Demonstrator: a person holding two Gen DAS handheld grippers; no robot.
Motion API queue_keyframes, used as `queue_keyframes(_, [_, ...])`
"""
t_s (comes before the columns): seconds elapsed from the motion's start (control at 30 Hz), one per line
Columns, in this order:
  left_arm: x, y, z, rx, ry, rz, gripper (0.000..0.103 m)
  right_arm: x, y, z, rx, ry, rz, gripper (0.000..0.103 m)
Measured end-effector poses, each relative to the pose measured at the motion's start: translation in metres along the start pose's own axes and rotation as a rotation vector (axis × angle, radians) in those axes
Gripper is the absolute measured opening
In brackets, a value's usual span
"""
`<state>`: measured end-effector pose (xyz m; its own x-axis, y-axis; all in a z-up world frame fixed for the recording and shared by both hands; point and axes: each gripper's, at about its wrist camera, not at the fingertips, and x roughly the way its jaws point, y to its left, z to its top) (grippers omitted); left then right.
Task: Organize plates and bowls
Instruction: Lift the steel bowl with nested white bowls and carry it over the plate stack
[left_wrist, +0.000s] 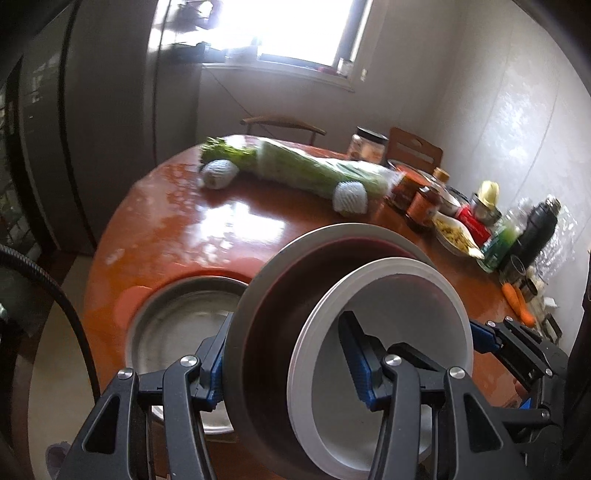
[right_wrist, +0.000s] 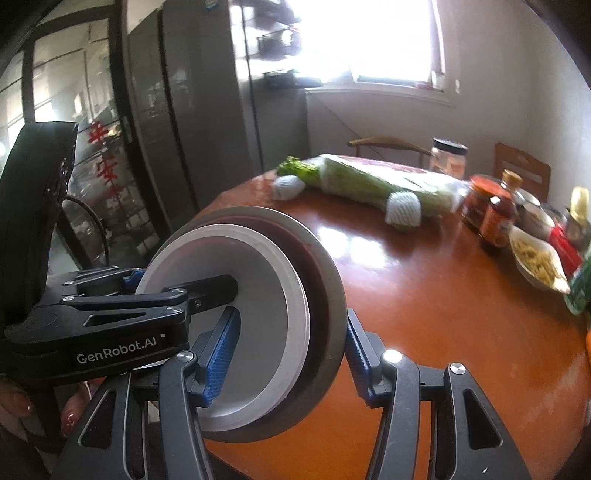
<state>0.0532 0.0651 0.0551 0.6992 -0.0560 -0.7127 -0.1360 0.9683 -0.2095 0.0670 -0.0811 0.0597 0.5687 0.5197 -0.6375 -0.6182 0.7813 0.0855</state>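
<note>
- The round wooden table (right_wrist: 424, 295) kept a wide bare stretch between the nested stack and the bagged greens (right_wrist: 373, 184) (jars and bottles crowded only its far right edge).
- The stack, held tilted above the table's near edge, counted three pieces: a grey outer bowl (right_wrist: 334, 295), a dark red bowl (left_wrist: 295, 295) inside it and a white bowl (right_wrist: 266, 306) innermost.
- The left gripper (left_wrist: 288, 369) clamped the stack's rim on one side, one pad outside and one within the white bowl; the right gripper (right_wrist: 291, 358) gripped the opposite rim likewise.
- Two white foam-netted fruits (left_wrist: 349, 197) lay against the greens.
- Only the left wrist view showed a steel basin (left_wrist: 177, 325) on the table just left of the stack; only the right wrist view showed painted fingernails (right_wrist: 70, 419) under the left gripper.
</note>
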Motion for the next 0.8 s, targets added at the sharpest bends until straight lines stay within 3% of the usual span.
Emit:
queue_keyframes(0.4, [-0.010, 0.065, 0.005, -0.086, -0.010, 0.064, 0.053, 0.041, 0.051, 0.030, -0.103, 0.026, 0.074, 0.057])
queue_keyframes(0.8, [0.009, 0.100, -0.002, -0.121, 0.034, 0.066, 0.053, 0.074, 0.076, 0.029, -0.127, 0.083, 0.085, 0.057])
